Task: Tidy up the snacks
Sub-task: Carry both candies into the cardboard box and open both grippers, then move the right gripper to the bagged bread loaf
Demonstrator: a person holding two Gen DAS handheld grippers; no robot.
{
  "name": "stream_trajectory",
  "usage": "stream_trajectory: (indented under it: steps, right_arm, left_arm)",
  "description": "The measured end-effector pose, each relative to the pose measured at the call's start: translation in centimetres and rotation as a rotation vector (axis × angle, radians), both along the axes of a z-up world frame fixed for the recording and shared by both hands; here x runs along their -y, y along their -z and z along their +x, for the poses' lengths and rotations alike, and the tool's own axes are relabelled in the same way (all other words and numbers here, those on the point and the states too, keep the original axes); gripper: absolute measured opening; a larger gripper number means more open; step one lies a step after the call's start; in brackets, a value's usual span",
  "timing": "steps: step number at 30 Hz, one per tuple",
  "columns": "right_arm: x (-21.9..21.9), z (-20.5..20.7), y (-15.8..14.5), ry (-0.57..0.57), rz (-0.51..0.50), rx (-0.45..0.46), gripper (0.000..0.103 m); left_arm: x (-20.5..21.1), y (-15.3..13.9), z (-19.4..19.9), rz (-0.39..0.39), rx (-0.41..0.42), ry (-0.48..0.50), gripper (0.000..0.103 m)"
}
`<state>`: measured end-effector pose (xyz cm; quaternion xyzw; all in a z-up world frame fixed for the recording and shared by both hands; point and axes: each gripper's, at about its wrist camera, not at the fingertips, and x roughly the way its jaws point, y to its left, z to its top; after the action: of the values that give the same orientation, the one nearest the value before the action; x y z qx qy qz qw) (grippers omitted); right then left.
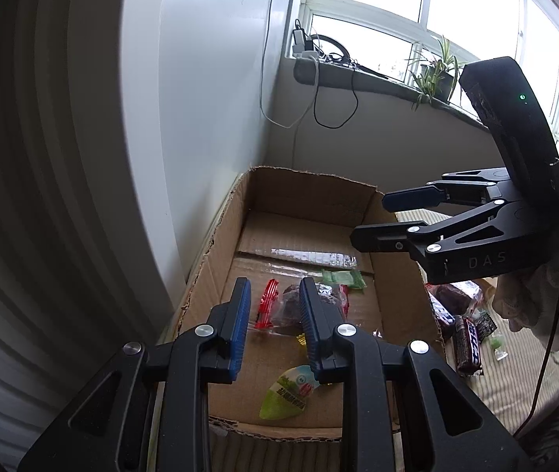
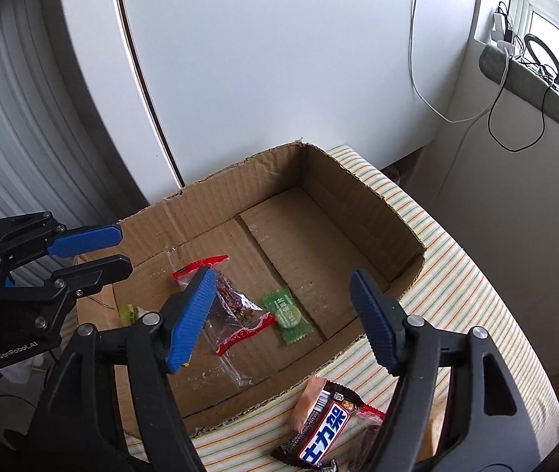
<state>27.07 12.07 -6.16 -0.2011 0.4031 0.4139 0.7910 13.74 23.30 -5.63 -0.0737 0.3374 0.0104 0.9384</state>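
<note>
1. Hovering over an open cardboard box (image 2: 358, 212), the right tool (image 2: 283, 322) has its blue pads spread wide apart with nothing between them; no snack is in its grip.
2. The left tool (image 1: 275, 326) hangs above the same box with its pads a narrow gap apart and nothing between them.
3. Inside the box, on its floor, lie a clear packet with red ends (image 2: 236, 306), a green wrapped sweet (image 2: 289, 316) just beside it, and a green-and-white pouch (image 1: 285, 393) near the box's near wall.
4. The box stands on a striped cloth surface (image 2: 456, 275), pushed against a white wall at the surface's far edge.
5. Outside the box, on the cloth by its near wall, a dark chocolate bar with white lettering (image 2: 324, 432) lies below the right tool, overlapping a pale orange wrapper (image 2: 307, 401).
6. A gloved hand (image 1: 535, 291) grips the right tool's handle.
7. Behind, a window sill (image 1: 377, 82) carries cables, chargers and a potted plant (image 1: 436, 70).
</note>
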Motion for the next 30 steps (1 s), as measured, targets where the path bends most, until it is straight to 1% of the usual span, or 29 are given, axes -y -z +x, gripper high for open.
stream_trajectory:
  steps: [4, 6, 7, 8, 9, 10, 11, 13, 14, 15, 17, 19, 23, 27, 30]
  right_arm:
    - [1.1, -0.1, -0.7, 0.014, 0.012, 0.001, 0.074]
    - [1.9, -0.1, -1.1, 0.026, 0.025, -0.002, 0.076]
    - [2.4, 0.0, -1.3, 0.036, 0.028, 0.001, 0.077]
    - [2.9, 0.0, -1.5, 0.046, 0.032, 0.001, 0.077]
    - [3.4, 0.1, -1.6, 0.056, 0.037, -0.004, 0.077]
    - [4.1, 0.2, -1.8, 0.065, 0.044, -0.012, 0.077]
    - [4.7, 0.3, -2.0, 0.076, 0.052, -0.022, 0.077]
    - [6.1, 0.6, -2.4, 0.095, 0.069, -0.045, 0.077]
    - [6.9, 0.8, -2.5, 0.107, 0.074, -0.056, 0.079]
    - [7.7, 0.9, -2.7, 0.12, 0.078, -0.063, 0.088]
    - [9.4, 1.0, -3.1, 0.144, 0.093, -0.058, 0.095]
    - [11.2, 1.2, -3.5, 0.166, 0.103, -0.055, 0.095]
    - [15.0, 2.1, -3.6, 0.212, 0.114, -0.089, 0.096]
    - [18.0, 2.9, -3.0, 0.24, 0.09, -0.105, 0.096]
    - [20.0, 3.6, -2.1, 0.26, 0.102, -0.139, 0.096]
  left_arm:
    - [0.4, -0.5, -0.3, 0.005, 0.007, -0.001, 0.027]
    - [0.8, -0.7, -0.4, 0.009, 0.011, 0.004, 0.027]
    - [1.1, -0.9, -0.5, 0.009, 0.013, 0.007, 0.029]
    - [1.3, -1.0, -0.6, 0.008, 0.015, 0.01, 0.038]
    - [1.6, -1.2, -0.7, 0.005, 0.018, 0.011, 0.045]
    - [1.8, -1.3, -0.8, 0.0, 0.022, 0.012, 0.059]
    - [2.0, -1.5, -0.9, -0.009, 0.026, 0.015, 0.066]
    - [2.7, -1.9, -0.9, -0.02, 0.03, 0.028, 0.067]
    - [3.0, -2.0, -0.9, -0.025, 0.028, 0.034, 0.069]
    - [3.4, -2.1, -0.9, -0.032, 0.025, 0.039, 0.071]
    - [4.1, -2.3, -1.0, -0.056, 0.023, 0.053, 0.073]
    - [4.8, -2.4, -1.0, -0.071, 0.022, 0.071, 0.073]
    - [7.0, -2.7, -0.8, -0.087, 0.019, 0.104, 0.073]
    - [9.5, -2.6, -0.1, -0.118, 0.007, 0.152, 0.073]
    - [11.7, -2.5, 0.5, -0.135, -0.002, 0.19, 0.073]
